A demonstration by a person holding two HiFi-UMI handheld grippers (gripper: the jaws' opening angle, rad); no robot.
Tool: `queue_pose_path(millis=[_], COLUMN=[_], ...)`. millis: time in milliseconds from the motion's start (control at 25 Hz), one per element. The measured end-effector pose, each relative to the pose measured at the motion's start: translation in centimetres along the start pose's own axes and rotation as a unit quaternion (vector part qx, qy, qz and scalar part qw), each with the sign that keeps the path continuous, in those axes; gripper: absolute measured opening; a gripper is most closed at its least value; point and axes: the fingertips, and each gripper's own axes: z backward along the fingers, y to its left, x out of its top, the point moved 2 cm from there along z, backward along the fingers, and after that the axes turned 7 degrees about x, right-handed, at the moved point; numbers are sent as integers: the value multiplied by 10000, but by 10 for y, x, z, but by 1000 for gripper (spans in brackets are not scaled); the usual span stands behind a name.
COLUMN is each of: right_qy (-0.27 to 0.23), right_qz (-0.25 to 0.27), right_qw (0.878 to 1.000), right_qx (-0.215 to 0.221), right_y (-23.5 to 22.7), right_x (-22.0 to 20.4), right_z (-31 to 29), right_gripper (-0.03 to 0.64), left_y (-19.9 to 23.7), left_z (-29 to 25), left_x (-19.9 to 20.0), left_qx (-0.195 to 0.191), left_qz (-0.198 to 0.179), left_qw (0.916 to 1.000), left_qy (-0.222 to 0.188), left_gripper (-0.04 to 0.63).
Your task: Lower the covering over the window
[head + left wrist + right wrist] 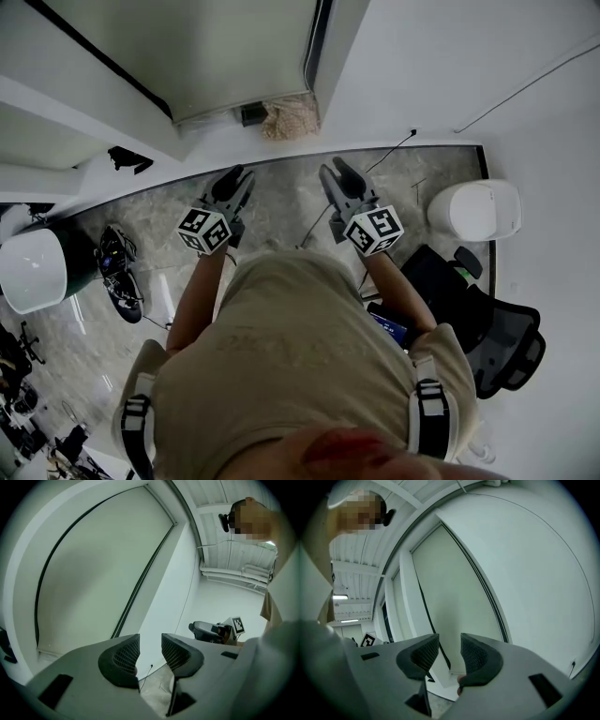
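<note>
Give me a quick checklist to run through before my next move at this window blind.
1. The left hand-held gripper is empty, jaws apart: ok.
2. The right hand-held gripper is empty, jaws apart: ok.
3. The blind is lowered to the sill: ok.
4. The bottom edge of the blind hangs level: cannot tell.
5. Room to step back: not ok, the chair stands close on the right.
6. Floor by the wall: not ok, a cable lies there.
</note>
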Motion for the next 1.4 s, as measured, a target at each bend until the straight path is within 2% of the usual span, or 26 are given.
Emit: queue_pose_path(millis=[80,160,440,640,880,1200,1400], right_qy=[37,86,142,269,336,215,116], right_qz=[-277,-421,-492,-399,-619,-475,-405], right_qw=[9996,9990,9978,9959,9932,9946,9964], right_qx=[66,98,422,763,922,902,730], right_y=[-13,-26,-52,-50,-52,-50,-43], right_x=[-1,-3,1,-5,-12,-7,0], right_z=[5,13,18,-4,-15,-12,-52], right_gripper=[166,183,253,259,259,259,259], left_y=[-7,-16,-37,-25,-15,-20,24], left_z=[-10,-20,-42,-45,-40,-49,-53], left_x=[-4,-9,-21,-23,-25,-17,10], left_qx=[17,57,357,559,719,513,327], left_qz=[65,134,265,394,580,358,327], left_qw=[10000,9998,9990,9977,9957,9980,9989], left_qy=[62,99,59,0,-114,-124,-104], left_gripper=[157,161,161,163,163,164,166])
